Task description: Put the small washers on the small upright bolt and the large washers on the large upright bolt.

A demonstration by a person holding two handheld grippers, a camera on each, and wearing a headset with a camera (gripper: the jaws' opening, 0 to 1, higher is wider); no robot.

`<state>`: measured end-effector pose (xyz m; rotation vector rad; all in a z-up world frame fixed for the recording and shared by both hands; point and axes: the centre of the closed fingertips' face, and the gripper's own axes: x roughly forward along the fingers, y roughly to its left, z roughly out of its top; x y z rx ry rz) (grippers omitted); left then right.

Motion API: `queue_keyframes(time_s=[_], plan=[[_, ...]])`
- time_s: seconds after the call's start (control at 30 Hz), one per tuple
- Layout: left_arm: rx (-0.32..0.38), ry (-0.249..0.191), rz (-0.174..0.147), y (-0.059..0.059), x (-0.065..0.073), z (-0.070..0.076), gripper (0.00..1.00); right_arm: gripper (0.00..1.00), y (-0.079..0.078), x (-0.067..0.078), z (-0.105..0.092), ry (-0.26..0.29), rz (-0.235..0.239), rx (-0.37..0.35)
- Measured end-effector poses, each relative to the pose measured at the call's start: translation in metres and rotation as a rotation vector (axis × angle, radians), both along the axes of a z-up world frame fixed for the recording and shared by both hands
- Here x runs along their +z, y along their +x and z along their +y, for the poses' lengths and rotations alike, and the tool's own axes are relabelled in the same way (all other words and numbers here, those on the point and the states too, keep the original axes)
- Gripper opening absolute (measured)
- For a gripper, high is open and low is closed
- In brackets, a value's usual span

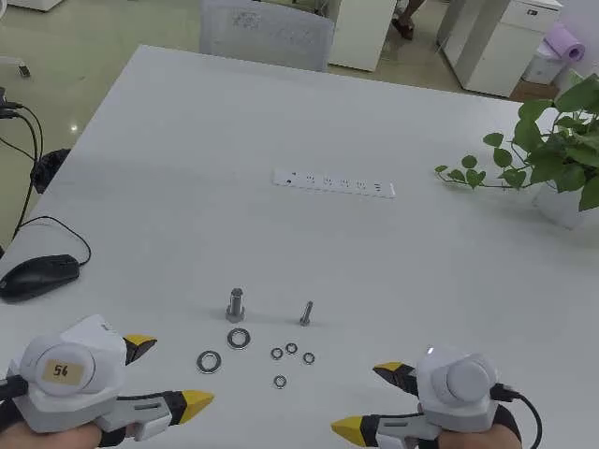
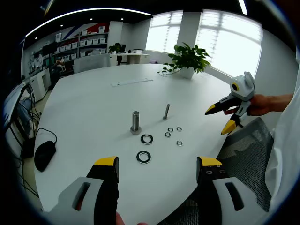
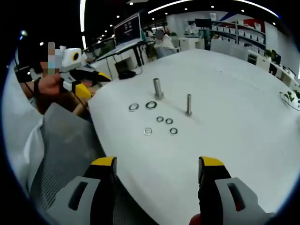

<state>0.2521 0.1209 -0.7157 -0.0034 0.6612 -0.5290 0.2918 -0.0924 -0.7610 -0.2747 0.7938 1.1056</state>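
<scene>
Both claws are hovering empty over the near edge of the tabletop (image 1: 281, 122). The left claw (image 1: 171, 376) is sitting near-left and the right claw (image 1: 367, 400) near-right. On each the jaws are standing well apart with nothing between them.

The parts are lying between the claws, slightly farther out. The large bolt (image 1: 235, 304) is standing head-down on the left. The small bolt (image 1: 306, 313) is standing upright to its right, apart from it.

Count:
- 2 large washers: one (image 1: 239, 338) is lying just near of the large bolt, and the other (image 1: 209, 361) is lying nearer and more left.
- 4 small washers (image 1: 291, 348) are clustering near of the small bolt, none touching.
- Neither bolt is carrying a washer yet.

Handling, my read:
- The washers are looking like flat steel rings: stiff, light, slick, and lying flush on a smooth top, so they're awkward to lift.
- I'm betting on a pinch across the outer rim, edge to edge.
- The small ones are likely popping out if squeezed off-centre.
- The bolts are free-standing, so they're probably tipping if bumped while a ring is going on.
</scene>
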Motion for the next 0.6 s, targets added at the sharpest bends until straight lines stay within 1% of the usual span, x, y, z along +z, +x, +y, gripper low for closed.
queue_keyframes(time_s=[0.3, 0.6], plan=[[-0.003, 0.0, 0.008, -0.006, -0.0023, -0.002, 0.67, 0.73, -0.0028, -0.0023, -0.0027, -0.006, 0.008, -0.003], [-0.005, 0.0, 0.009, -0.006, -0.0027, -0.0025, 0.67, 0.73, -0.004, -0.0026, -0.003, -0.006, 0.009, -0.005]])
